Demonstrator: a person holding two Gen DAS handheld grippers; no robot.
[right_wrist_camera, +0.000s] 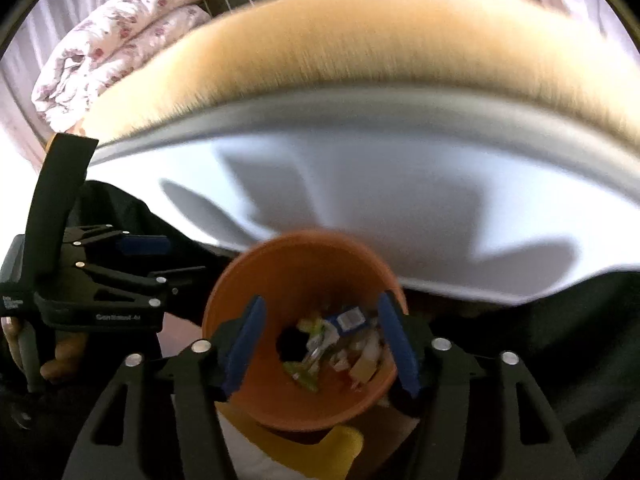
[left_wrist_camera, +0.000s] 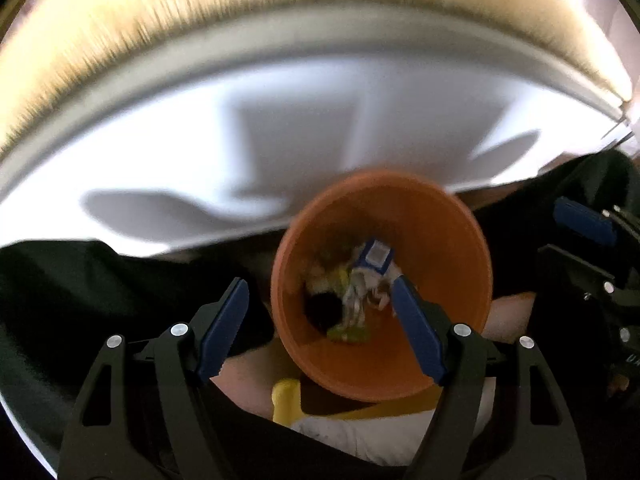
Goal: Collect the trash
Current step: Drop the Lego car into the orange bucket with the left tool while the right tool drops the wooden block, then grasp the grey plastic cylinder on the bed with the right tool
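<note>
Each gripper, left gripper (left_wrist_camera: pixel 320 320) and right gripper (right_wrist_camera: pixel 322 340), is built of black angular links, studded with silver screws and tipped with blue pads (left_wrist_camera: pixel 224 328).

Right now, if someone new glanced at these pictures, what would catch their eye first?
The orange bin fills the lower middle of both views, with mixed trash heaped at its bottom, including a blue-and-white wrapper. Behind it lies a blurred white table. Both claws hang open over the bin.
</note>
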